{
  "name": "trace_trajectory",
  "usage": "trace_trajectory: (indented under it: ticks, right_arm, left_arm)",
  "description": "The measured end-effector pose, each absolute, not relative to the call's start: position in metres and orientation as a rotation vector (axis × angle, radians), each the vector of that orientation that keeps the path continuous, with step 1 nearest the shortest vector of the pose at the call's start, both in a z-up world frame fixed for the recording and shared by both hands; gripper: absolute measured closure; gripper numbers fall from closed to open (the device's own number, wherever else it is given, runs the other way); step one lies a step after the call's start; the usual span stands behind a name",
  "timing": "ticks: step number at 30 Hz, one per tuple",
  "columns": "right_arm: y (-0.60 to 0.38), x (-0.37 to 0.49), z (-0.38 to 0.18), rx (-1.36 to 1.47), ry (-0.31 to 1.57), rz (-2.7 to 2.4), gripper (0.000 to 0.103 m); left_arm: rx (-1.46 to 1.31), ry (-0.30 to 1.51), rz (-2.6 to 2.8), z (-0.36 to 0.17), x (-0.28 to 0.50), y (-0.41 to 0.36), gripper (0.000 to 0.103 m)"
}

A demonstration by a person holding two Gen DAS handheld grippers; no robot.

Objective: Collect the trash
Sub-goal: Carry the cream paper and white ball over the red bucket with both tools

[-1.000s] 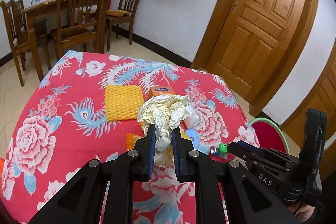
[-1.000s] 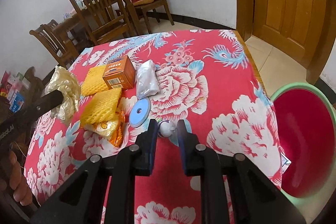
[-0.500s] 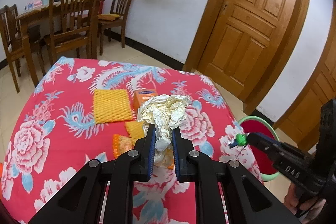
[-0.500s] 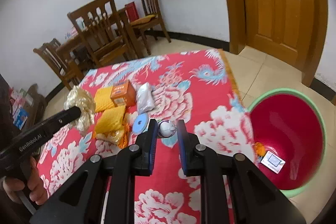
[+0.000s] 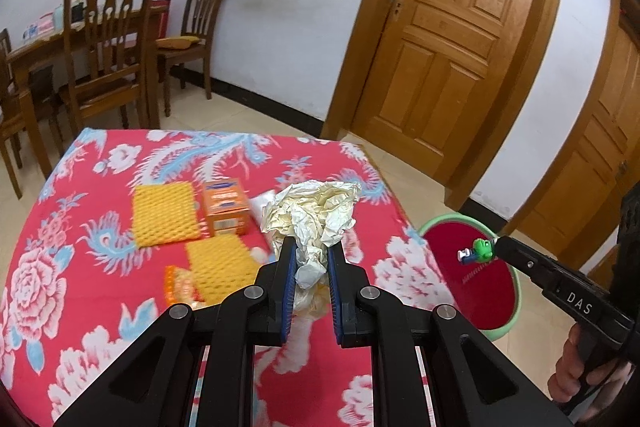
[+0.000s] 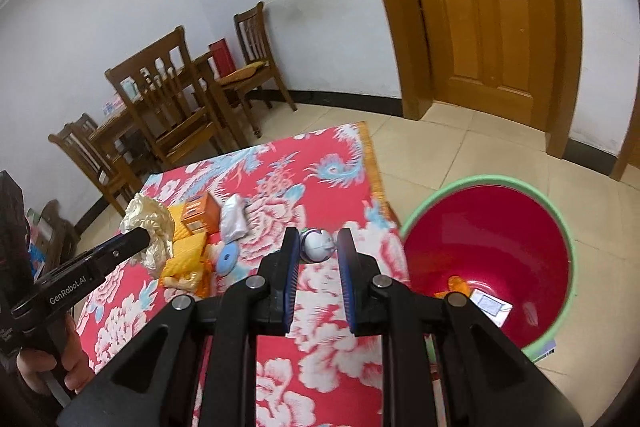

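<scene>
My left gripper [image 5: 310,251] is shut on a crumpled cream paper wad [image 5: 314,211], held above the red flowered tablecloth [image 5: 80,267]. The same paper wad [image 6: 148,223] shows at the left gripper's tip in the right wrist view. My right gripper [image 6: 318,241] is shut on a small white and green toy [image 6: 318,245]. In the left wrist view that toy [image 5: 478,251] hangs at the right gripper's tip over the red basin with a green rim [image 5: 472,279]. The basin [image 6: 492,247] stands on the floor by the table's right edge and holds an orange scrap and a white card.
On the cloth lie two yellow foam nets [image 5: 166,213], an orange box [image 5: 226,205], a white bag [image 6: 234,219], a blue disc [image 6: 227,259] and an orange wrapper [image 5: 180,285]. Wooden chairs and a table [image 5: 104,59] stand behind. Wooden doors [image 5: 452,47] line the wall.
Both grippers have risen and swung right toward the basin with their loads. The toy went from low over the cloth to above the basin. Both grips are unchanged.
</scene>
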State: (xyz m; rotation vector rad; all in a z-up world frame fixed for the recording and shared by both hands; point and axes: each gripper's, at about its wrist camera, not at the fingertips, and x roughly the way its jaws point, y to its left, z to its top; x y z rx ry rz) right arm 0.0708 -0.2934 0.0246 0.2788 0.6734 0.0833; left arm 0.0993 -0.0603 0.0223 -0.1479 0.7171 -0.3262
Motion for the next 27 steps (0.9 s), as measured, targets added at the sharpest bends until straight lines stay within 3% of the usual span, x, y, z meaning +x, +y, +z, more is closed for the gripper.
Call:
trace_trajectory:
  ticks: [27]
  right_arm:
    - [-0.398, 0.038, -0.02, 0.424, 0.724, -0.121, 0.081]
  left_arm:
    - [-0.04, 0.746, -0.528, 0.011, 0.096, -0.173, 0.088]
